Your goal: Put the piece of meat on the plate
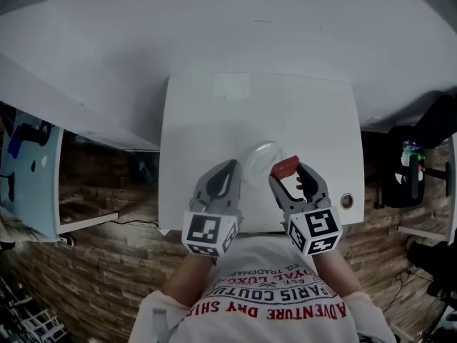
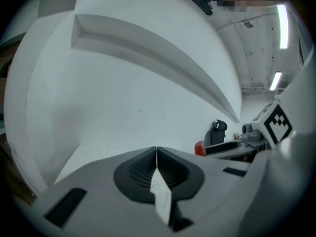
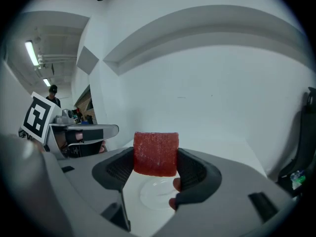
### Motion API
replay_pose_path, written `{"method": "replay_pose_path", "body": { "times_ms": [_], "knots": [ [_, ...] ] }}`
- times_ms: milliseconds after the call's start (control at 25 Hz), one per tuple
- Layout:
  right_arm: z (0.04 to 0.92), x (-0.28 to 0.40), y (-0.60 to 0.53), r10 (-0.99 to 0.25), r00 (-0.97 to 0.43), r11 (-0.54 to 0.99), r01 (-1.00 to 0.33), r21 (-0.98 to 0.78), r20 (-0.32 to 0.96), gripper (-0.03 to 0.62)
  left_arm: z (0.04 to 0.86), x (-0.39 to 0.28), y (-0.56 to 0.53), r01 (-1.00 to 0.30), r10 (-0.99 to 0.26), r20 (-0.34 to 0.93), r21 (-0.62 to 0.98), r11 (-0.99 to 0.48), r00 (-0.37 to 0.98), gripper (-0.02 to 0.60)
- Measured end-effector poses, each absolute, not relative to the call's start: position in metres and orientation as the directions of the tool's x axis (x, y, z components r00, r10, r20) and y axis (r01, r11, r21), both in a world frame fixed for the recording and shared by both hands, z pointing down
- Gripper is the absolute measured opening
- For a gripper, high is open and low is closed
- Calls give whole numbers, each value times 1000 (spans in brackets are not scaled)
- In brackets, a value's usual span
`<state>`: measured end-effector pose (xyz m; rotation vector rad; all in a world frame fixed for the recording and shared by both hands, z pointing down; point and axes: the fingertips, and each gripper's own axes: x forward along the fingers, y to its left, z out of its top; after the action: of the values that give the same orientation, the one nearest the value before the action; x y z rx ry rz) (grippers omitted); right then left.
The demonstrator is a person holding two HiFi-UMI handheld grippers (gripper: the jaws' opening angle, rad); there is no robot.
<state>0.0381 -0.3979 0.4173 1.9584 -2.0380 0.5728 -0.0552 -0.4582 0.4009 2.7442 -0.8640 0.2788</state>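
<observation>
The piece of meat (image 3: pixel 156 153) sits clamped in the right tool (image 1: pixel 288 175), raised off the surface (image 1: pixel 207 134) just beside the plate (image 1: pixel 261 161) (mid-carry, I judge). Next it needs centring over the plate, lowering and releasing. The left tool (image 2: pixel 156 158) is closed, empty.

Your white tabletop (image 1: pixel 207 134) stands against a pale wall (image 1: pixel 214 27), with a brown plank floor (image 1: pixel 100 191) on both sides of it. Long strip lights (image 2: pixel 282 26) glow on the pale ceiling (image 2: pixel 256 48) overhead.
</observation>
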Motion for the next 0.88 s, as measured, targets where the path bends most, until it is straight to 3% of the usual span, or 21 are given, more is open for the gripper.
{"method": "replay_pose_path", "body": {
  "times_ms": [880],
  "knots": [
    [590, 47, -426, -585, -167, 129, -985, -112, 794, 279, 517, -50, -474, -652, -483, 475, 303, -695, 735, 8]
  ]
}}
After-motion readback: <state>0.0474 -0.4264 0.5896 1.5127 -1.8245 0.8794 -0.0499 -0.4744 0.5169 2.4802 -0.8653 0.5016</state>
